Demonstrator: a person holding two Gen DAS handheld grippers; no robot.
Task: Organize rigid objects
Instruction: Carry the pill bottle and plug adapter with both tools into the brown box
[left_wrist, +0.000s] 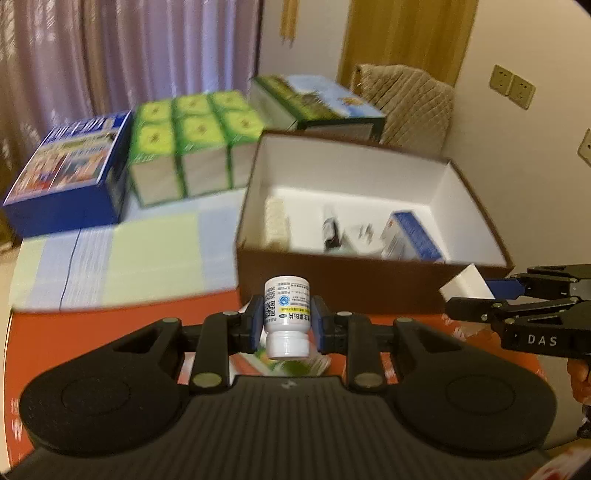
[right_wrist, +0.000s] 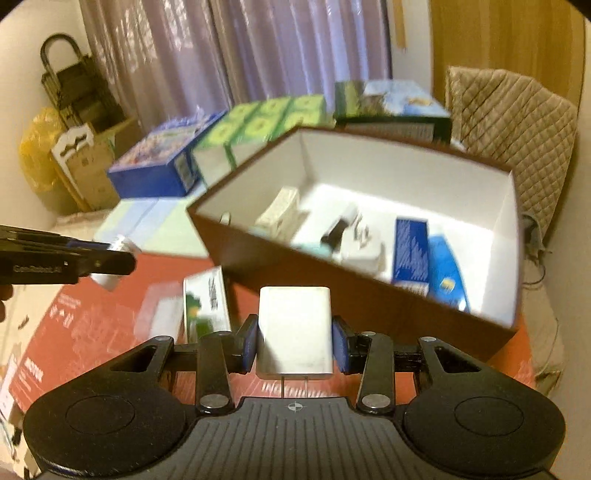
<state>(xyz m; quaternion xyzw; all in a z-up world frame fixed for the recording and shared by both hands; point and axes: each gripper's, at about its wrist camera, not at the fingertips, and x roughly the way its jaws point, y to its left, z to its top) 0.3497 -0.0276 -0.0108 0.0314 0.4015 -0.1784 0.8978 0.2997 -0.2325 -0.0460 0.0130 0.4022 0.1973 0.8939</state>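
My left gripper (left_wrist: 287, 325) is shut on a small white pill bottle (left_wrist: 286, 308), held upside down with its cap toward the camera, above the red surface. My right gripper (right_wrist: 294, 341) is shut on a white power adapter (right_wrist: 294, 325) whose two prongs point back at the camera. Ahead of both stands an open brown box (left_wrist: 369, 273) with a white inside, holding a blue carton (right_wrist: 411, 251), a black and white item (right_wrist: 338, 229) and other small packs. The right gripper (left_wrist: 476, 295) with its white adapter (left_wrist: 466, 285) shows at the right of the left wrist view.
Behind the brown box lie a blue flat box (left_wrist: 70, 170), green packs (left_wrist: 195, 144) and a picture box (left_wrist: 317, 99). A quilted chair (right_wrist: 509, 122) stands at the back right. A green and white carton (right_wrist: 207, 306) lies on the red surface (right_wrist: 92, 325).
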